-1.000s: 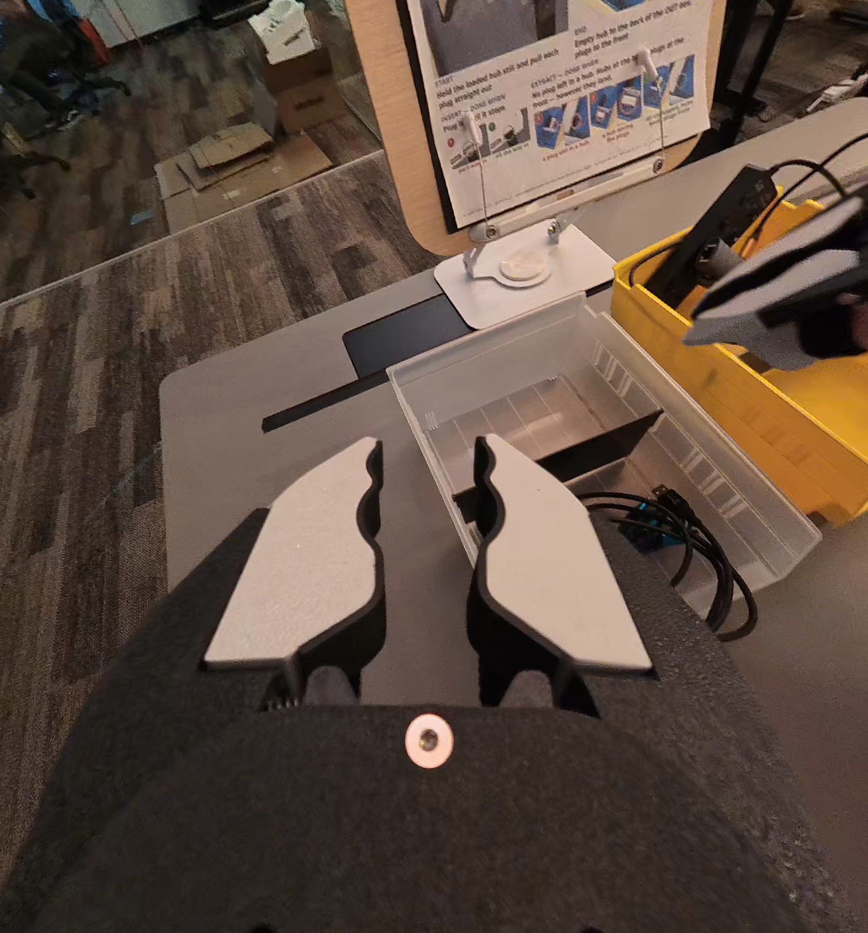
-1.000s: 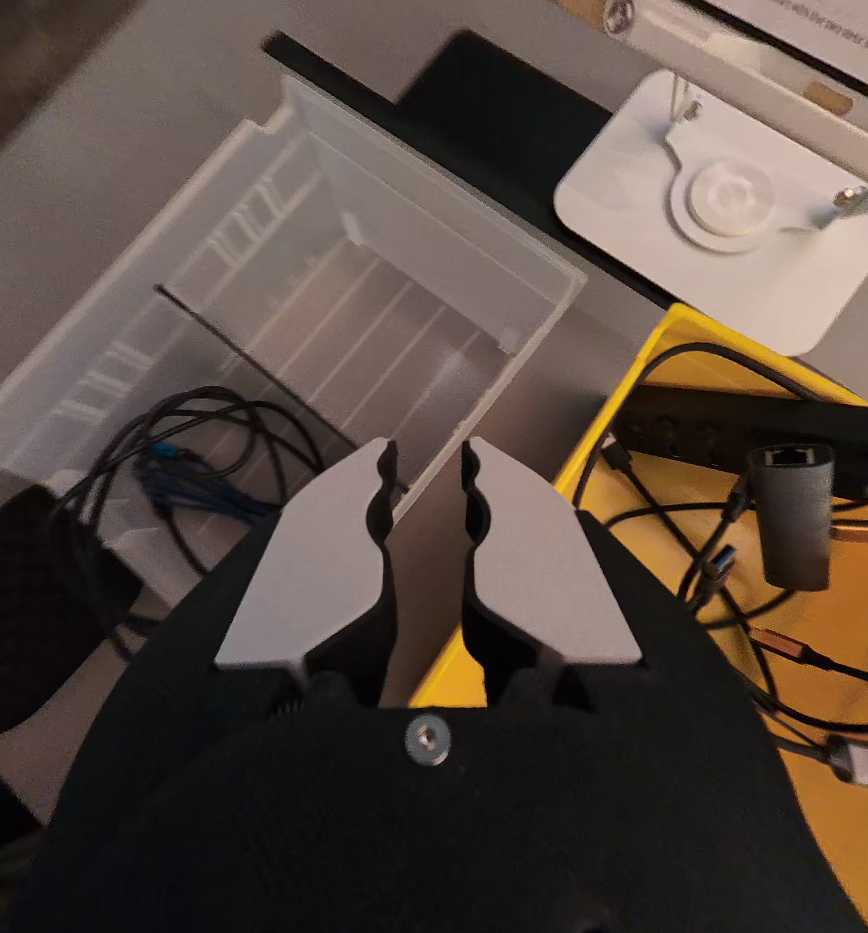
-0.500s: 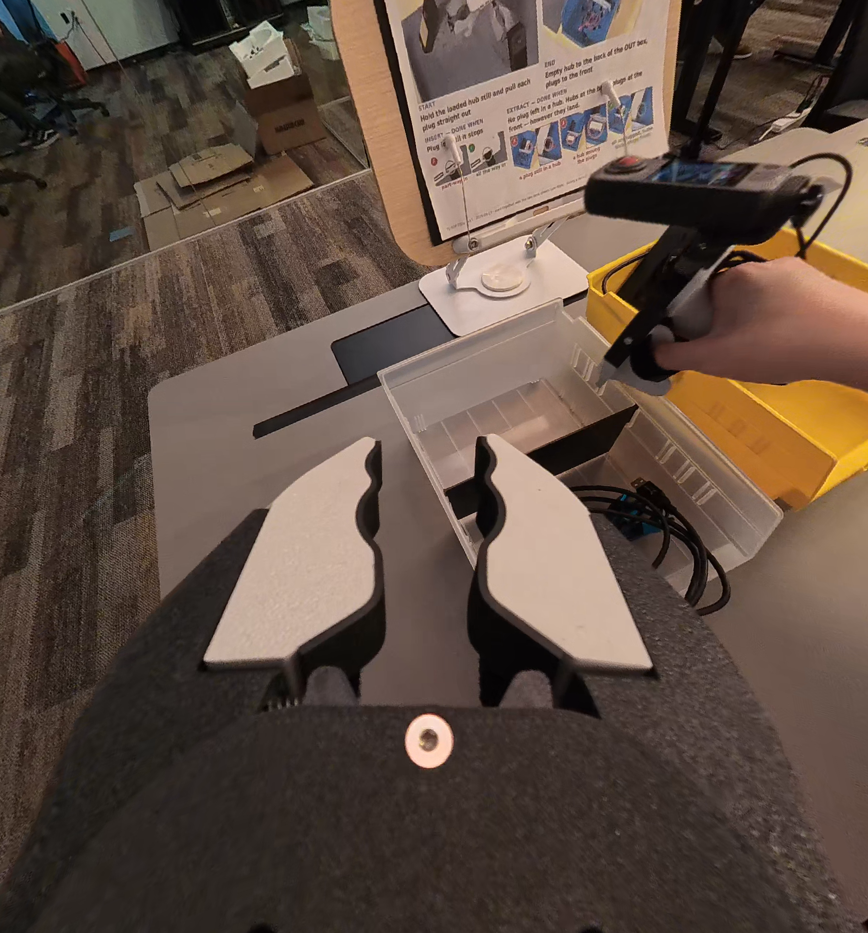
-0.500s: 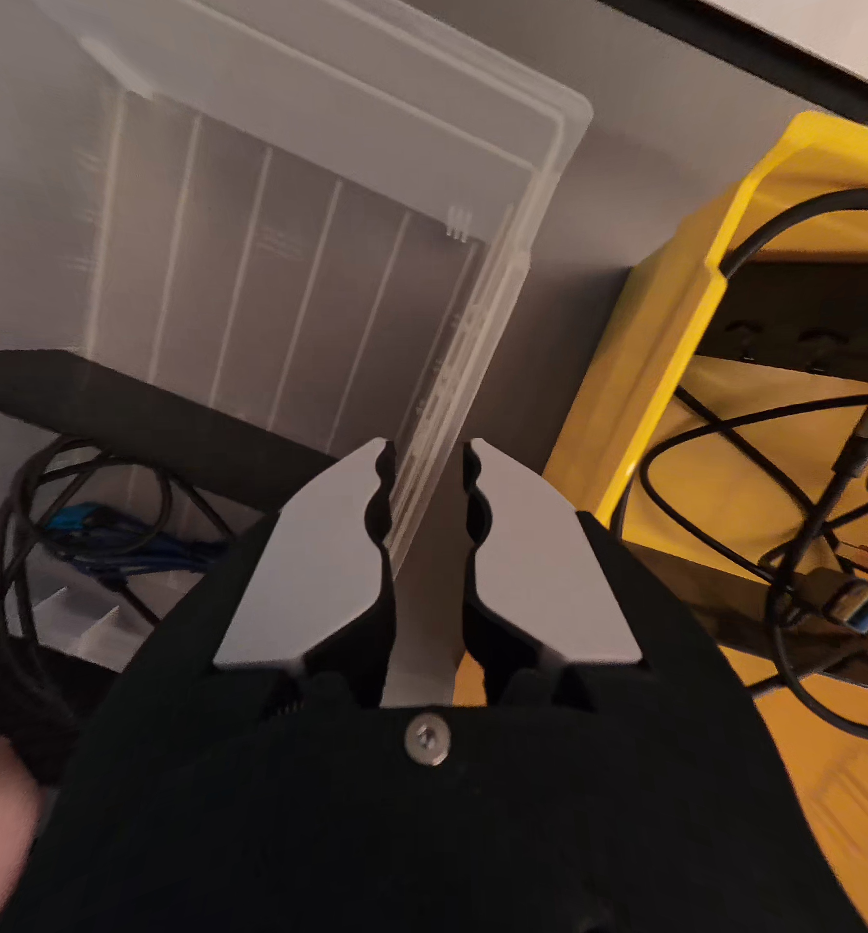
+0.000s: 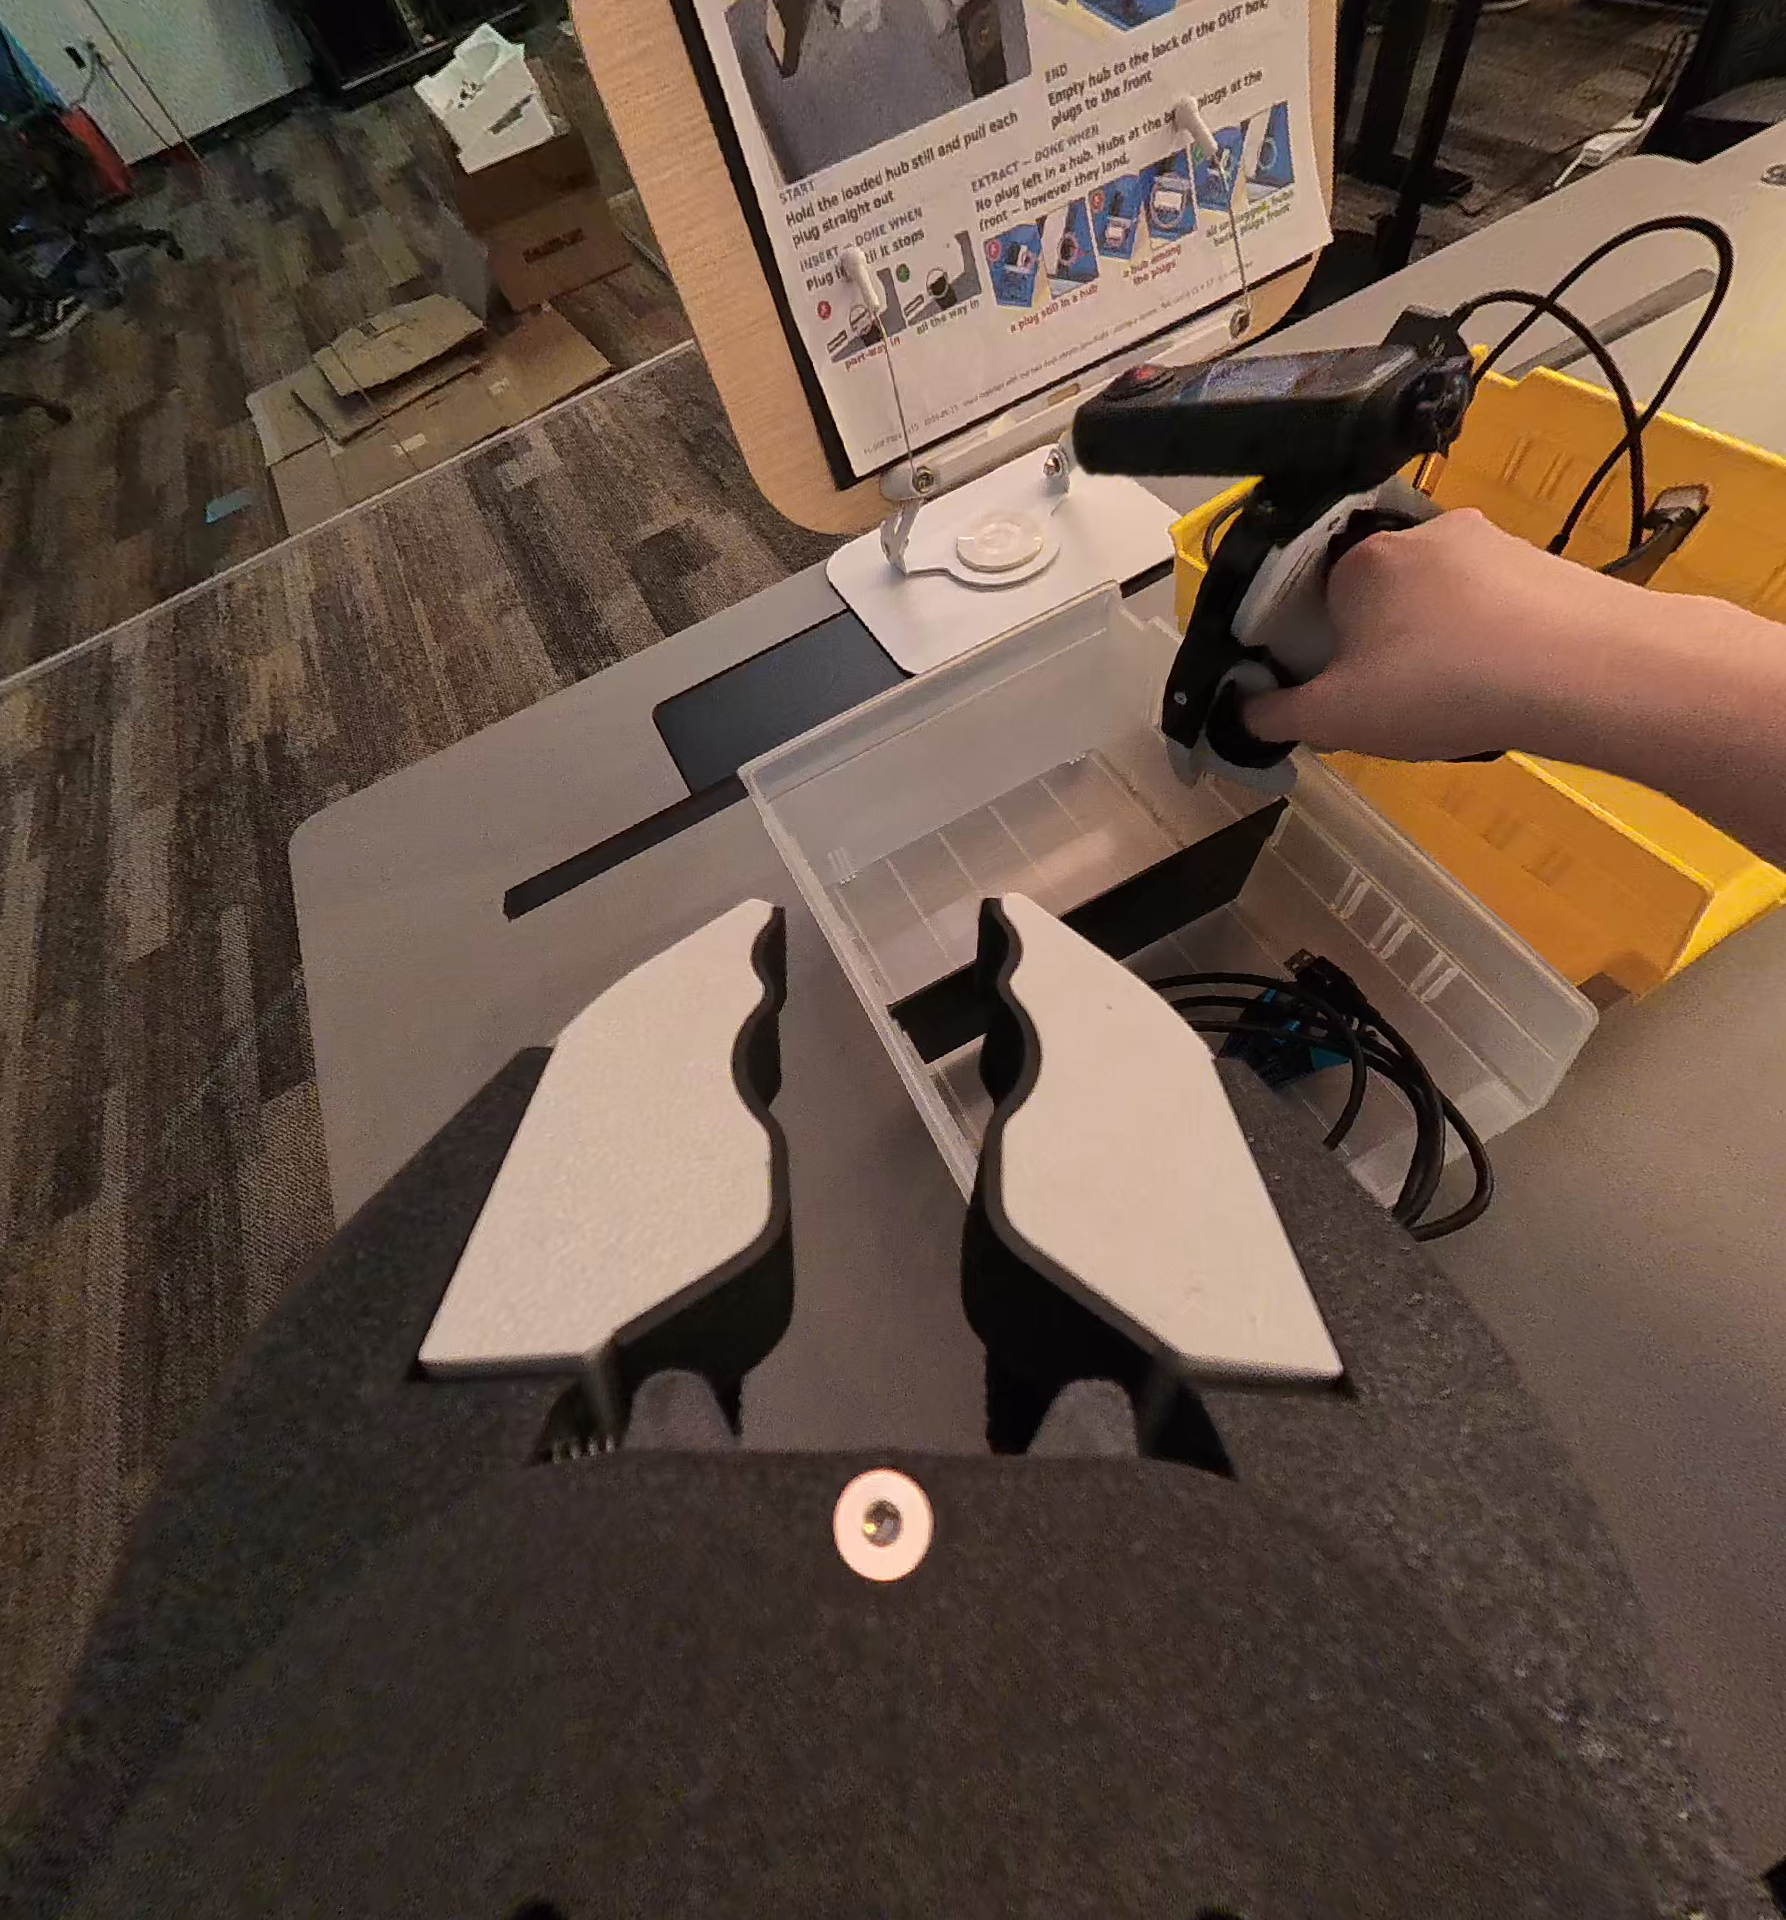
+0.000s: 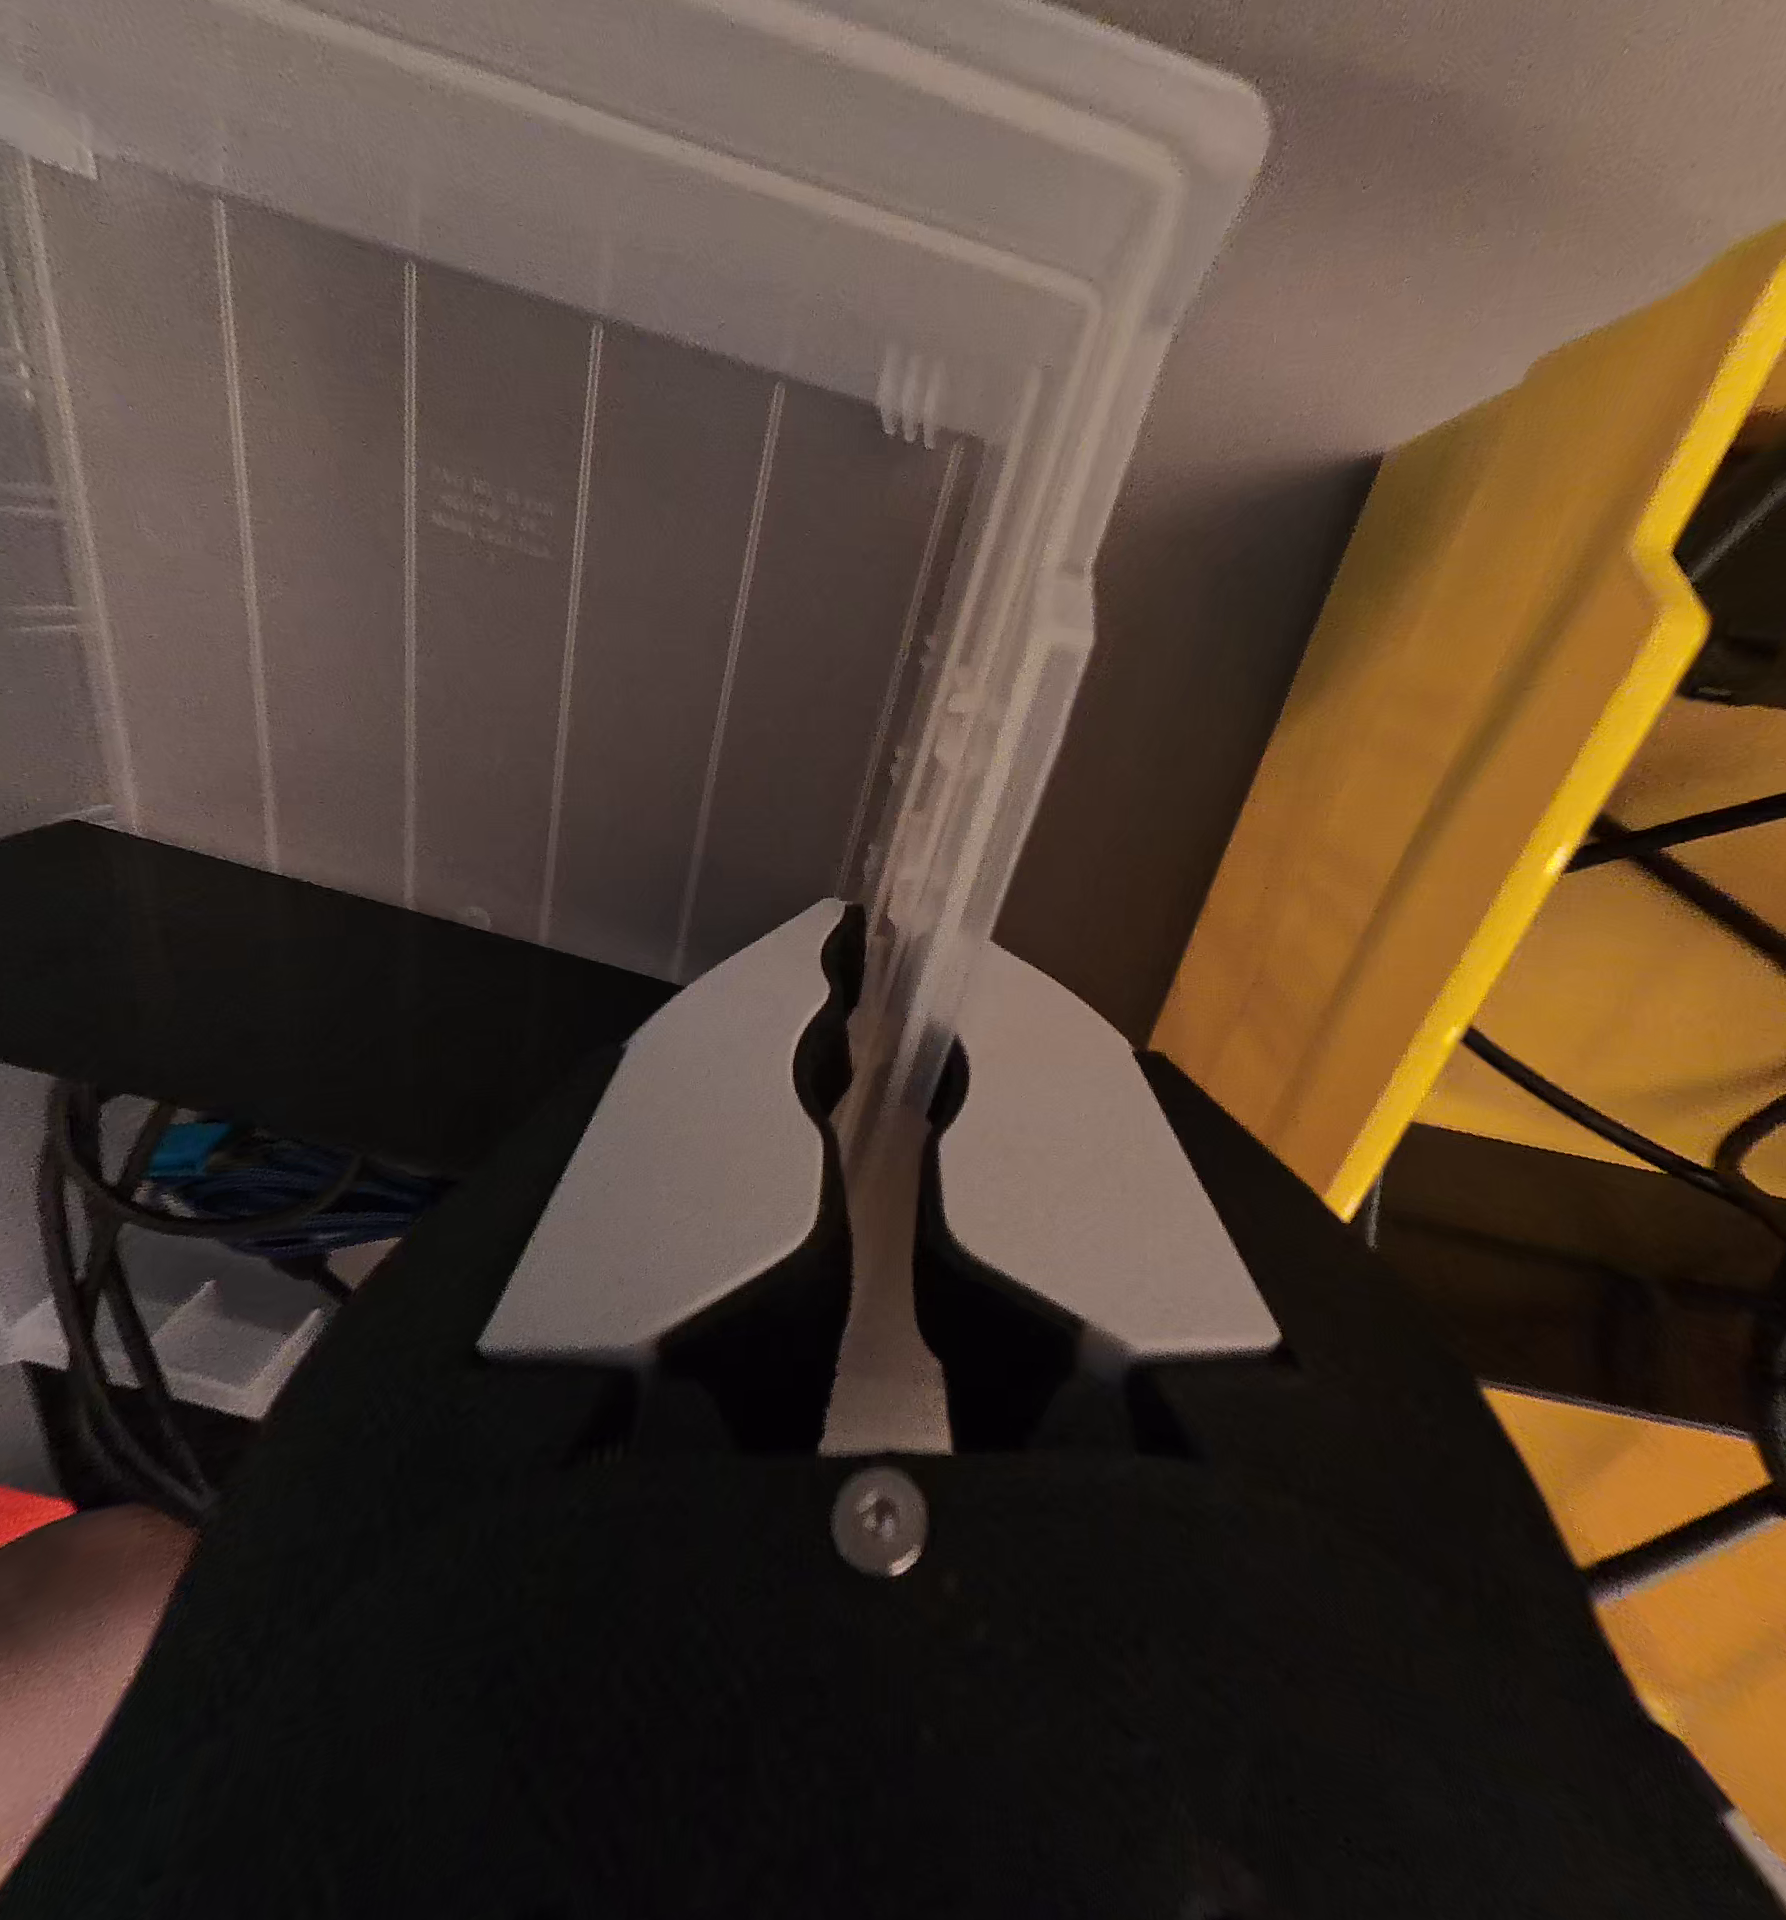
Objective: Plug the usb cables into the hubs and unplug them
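A clear plastic box [image 5: 930, 717] with a black divider [image 5: 1180, 883] stands on the grey table. Coiled black and blue USB cables [image 5: 1325, 1039] lie in its near compartment; the far compartment holds nothing. My left gripper [image 5: 881, 914] is open and empty, above the table at the box's left wall. My right gripper [image 6: 904, 935] is shut on the clear box's right wall [image 6: 1024, 623] near the divider [image 6: 245, 966]; it also shows in the left wrist view [image 5: 1195, 758], held by a hand [image 5: 1440, 634]. The cables [image 6: 245, 1195] show at lower left.
A yellow bin [image 5: 1595, 862] with black cables [image 6: 1699, 831] stands right of the clear box, close to it. A white stand base [image 5: 993, 561] with an instruction sheet is behind. The table's left edge drops to carpet floor. Tip to tip, the grippers are about 30 cm apart.
My right gripper came down from above the yellow bin onto the clear box's right wall and closed on it. My left gripper stayed open and nearly still.
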